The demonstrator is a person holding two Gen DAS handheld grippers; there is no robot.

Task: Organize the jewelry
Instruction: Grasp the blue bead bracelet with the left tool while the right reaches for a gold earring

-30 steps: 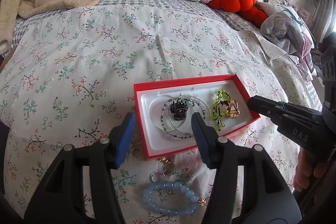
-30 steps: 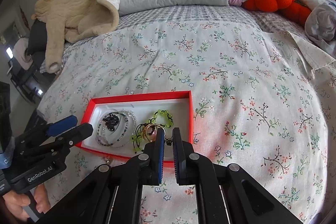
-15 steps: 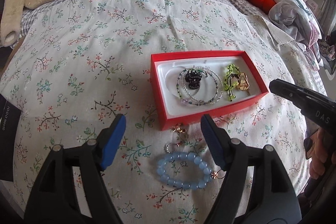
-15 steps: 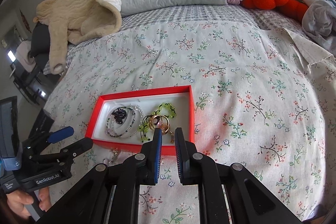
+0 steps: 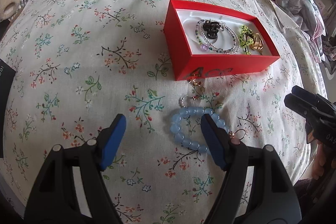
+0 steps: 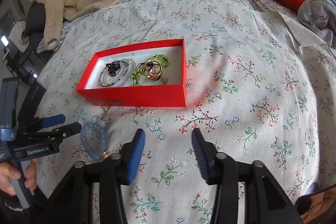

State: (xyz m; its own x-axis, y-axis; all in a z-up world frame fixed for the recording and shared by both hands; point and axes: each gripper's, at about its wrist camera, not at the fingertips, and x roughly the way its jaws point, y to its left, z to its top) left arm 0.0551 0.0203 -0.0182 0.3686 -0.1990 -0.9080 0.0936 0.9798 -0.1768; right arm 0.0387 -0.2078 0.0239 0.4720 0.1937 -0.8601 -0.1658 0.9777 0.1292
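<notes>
Ok, both grippers over the bed (image 6: 241,68), jaws wide apart, nothing gripped. Right gripper (image 6: 168,150): jaws just opened, only floral sheet btwn them. Left gripper (image 5: 162,140): jaws opened a bit more, its right finger overlaps the blue bead bracelet (image 5: 184,131), contact can't tell. Bracelet lies on sheet near the red box (image 6: 134,96), small charms btwn them. Box holds bead necklace (image 5: 216,39), green bracelet (image 5: 244,39), gold rings (image 6: 152,71).
</notes>
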